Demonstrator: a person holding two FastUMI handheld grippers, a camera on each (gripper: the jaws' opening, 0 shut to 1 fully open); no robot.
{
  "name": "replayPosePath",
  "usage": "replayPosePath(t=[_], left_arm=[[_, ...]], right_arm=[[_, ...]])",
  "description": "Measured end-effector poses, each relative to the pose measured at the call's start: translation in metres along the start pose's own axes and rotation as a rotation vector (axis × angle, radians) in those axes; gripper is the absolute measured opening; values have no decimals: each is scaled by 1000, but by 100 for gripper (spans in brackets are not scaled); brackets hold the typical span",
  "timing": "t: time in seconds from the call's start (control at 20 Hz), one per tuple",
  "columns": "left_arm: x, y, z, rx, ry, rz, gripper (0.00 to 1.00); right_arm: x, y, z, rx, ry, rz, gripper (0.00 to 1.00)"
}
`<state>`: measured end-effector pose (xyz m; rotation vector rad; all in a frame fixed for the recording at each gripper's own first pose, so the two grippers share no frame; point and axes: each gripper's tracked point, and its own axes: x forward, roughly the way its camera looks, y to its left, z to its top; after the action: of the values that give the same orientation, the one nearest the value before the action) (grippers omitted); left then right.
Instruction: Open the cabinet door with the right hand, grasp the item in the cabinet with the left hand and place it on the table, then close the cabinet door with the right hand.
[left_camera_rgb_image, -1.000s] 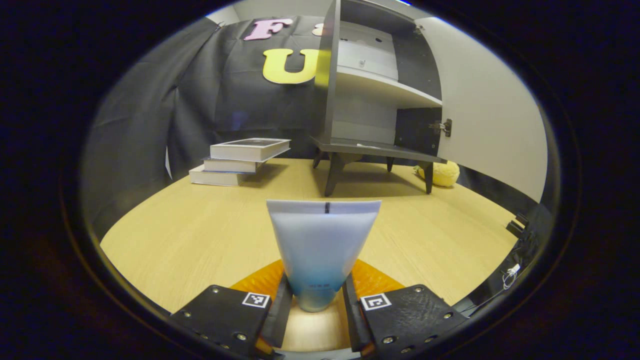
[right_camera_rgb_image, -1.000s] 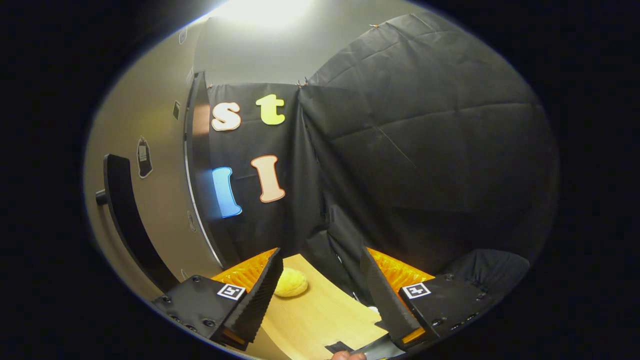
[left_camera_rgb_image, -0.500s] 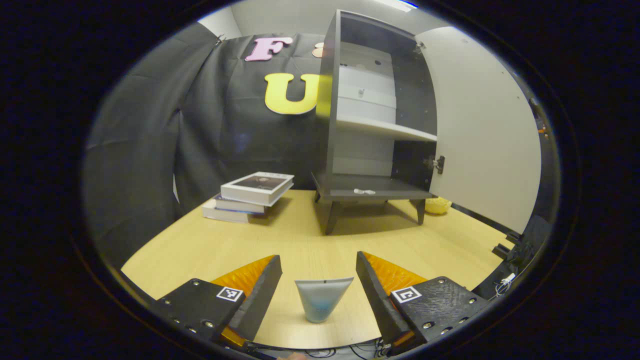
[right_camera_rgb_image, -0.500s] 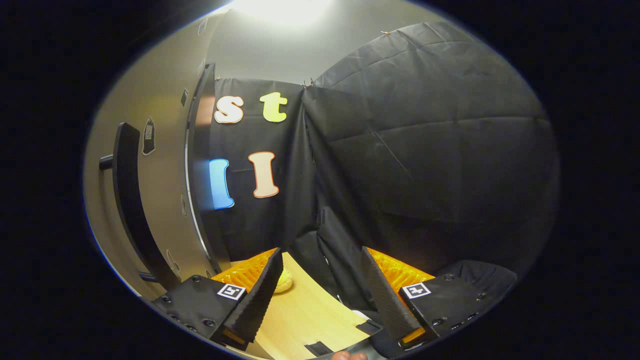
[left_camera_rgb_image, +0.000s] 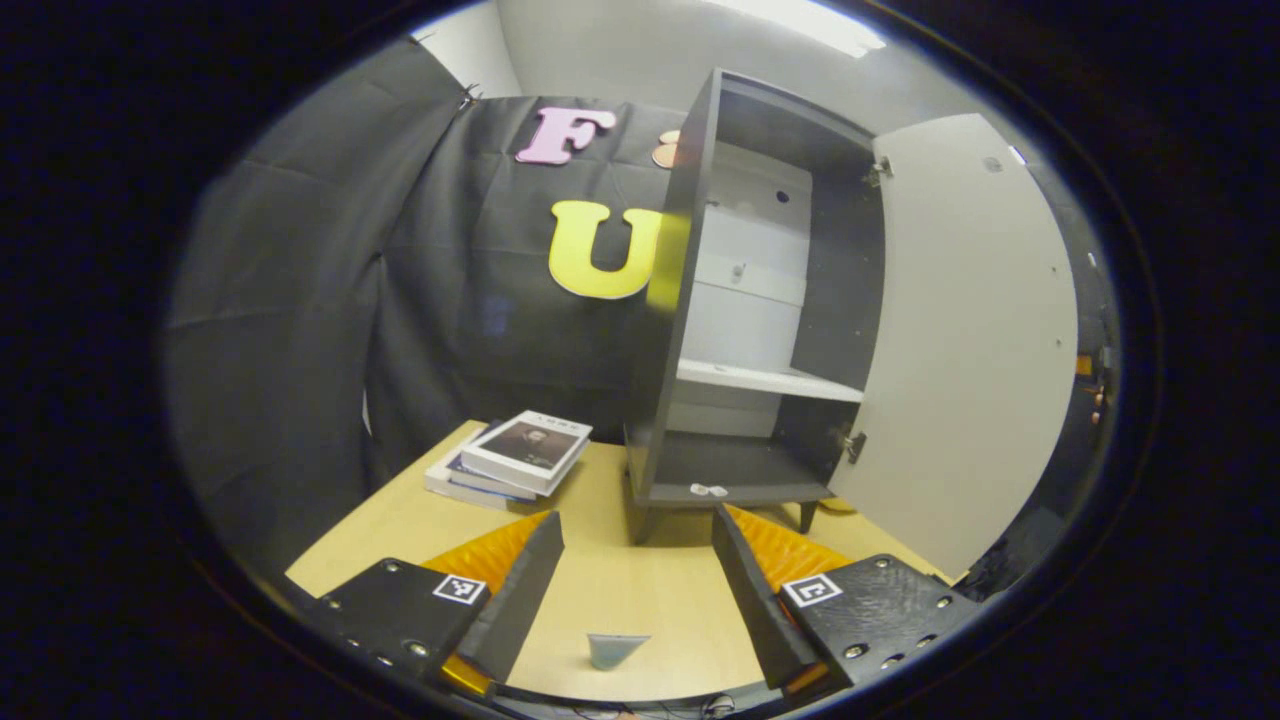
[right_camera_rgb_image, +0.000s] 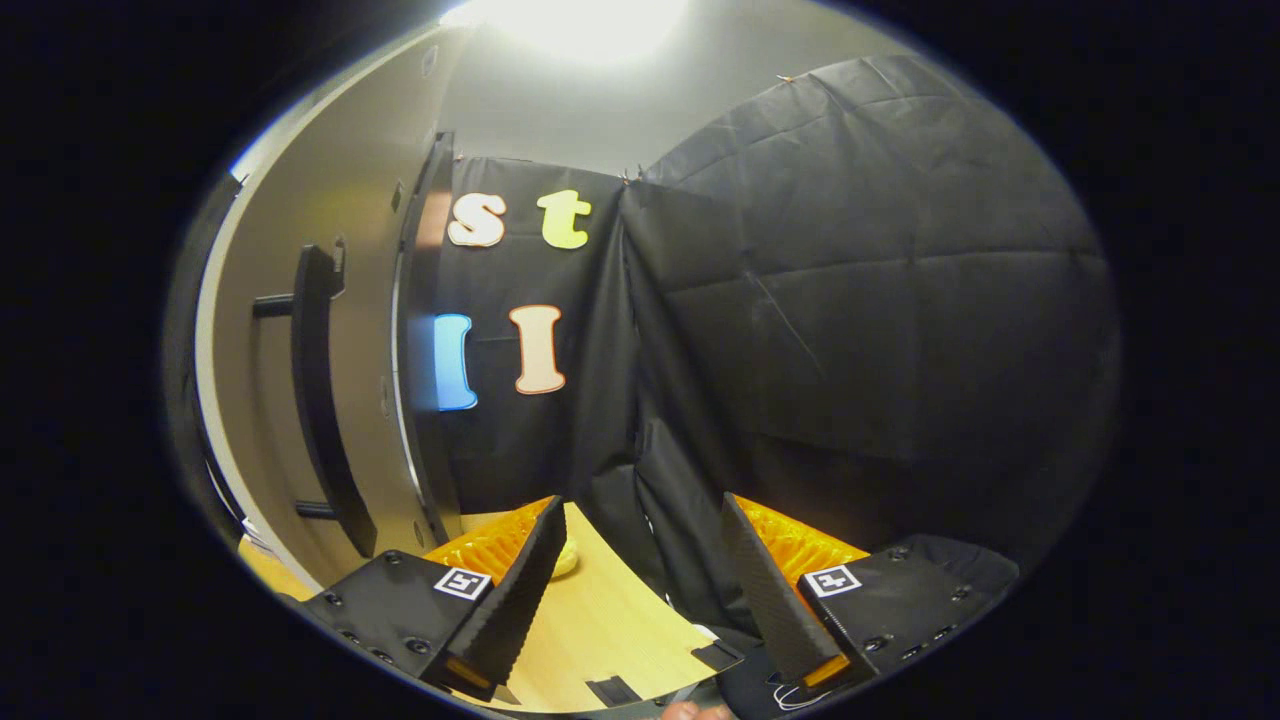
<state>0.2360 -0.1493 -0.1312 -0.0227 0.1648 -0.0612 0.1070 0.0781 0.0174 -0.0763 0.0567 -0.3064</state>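
Black-cloth booth around a pale wooden bench (left_camera_rgb_image: 600, 600); cabinet (left_camera_rgb_image: 745, 330) at its far edge, door (left_camera_rgb_image: 965, 330) swung wide. Item out and set down: one tube (left_camera_rgb_image: 615, 650) standing near the front edge, between but clear of the left tool (left_camera_rgb_image: 637, 590), spread wide, holding nothing. Right tool (right_camera_rgb_image: 640, 585) likewise spread and empty, beside the door's one bar handle (right_camera_rgb_image: 325, 400). Left to do: shut the door. Counted: one cabinet, two shelves, three stacked books (left_camera_rgb_image: 515, 462), one yellow plush (right_camera_rgb_image: 566, 560).
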Motion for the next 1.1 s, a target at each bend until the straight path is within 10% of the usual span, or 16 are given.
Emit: replayPosePath(t=[0.2,1.1], left_arm=[[-4,25,2,29,68,112,92],[-3,30,24,6,43,131,92]], right_arm=[[-14,14,0,31,29,45,98],[-39,60,47,86,-44,234,98]])
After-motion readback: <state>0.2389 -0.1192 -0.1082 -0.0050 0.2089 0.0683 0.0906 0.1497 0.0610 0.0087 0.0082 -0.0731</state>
